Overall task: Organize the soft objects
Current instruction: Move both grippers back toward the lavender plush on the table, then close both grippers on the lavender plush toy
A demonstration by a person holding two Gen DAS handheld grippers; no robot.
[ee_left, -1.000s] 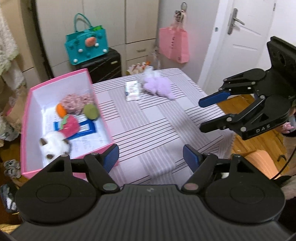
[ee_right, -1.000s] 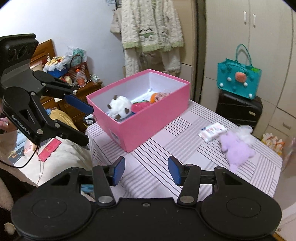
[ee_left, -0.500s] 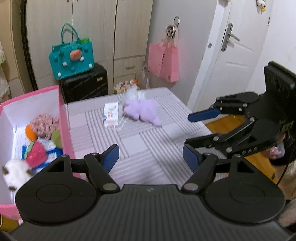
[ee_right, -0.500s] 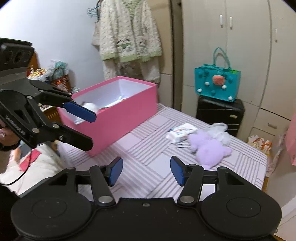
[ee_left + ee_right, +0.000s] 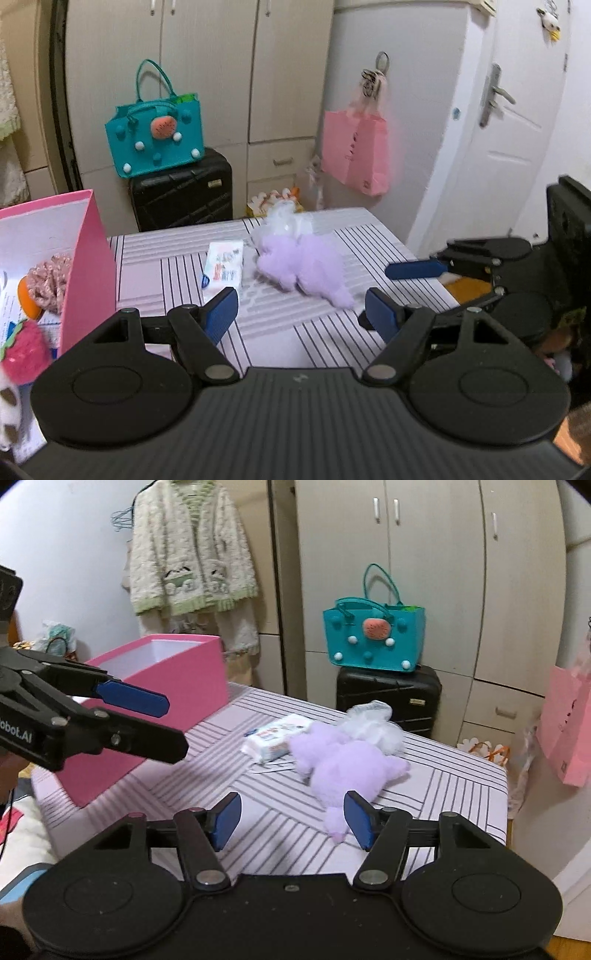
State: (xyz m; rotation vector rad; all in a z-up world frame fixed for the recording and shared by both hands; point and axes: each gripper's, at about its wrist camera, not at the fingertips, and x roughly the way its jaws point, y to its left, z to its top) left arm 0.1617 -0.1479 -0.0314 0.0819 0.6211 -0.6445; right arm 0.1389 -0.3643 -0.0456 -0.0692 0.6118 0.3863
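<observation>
Purple plush toy (image 5: 347,764): lies on the striped counter (image 5: 443,786), just beside the white tissue pack (image 5: 275,736) and touching a white mesh puff (image 5: 373,727) behind it.
Long axis: in the right wrist view it runs from the near tip by the right gripper's blue pad up toward the pack and the puff; which end is the head is unclear.
Pink box (image 5: 88,266): on the counter's left part, holding a red strawberry plush (image 5: 26,347) and a floral scrunchie (image 5: 48,280).
Left gripper (image 5: 301,310): released, nothing between its pads.
Right gripper (image 5: 291,819): released, jaws have just been opening, empty.
Change: both grippers are lower and closer to the plush than a second ago; the box has slid toward the left edge of the left view.
</observation>
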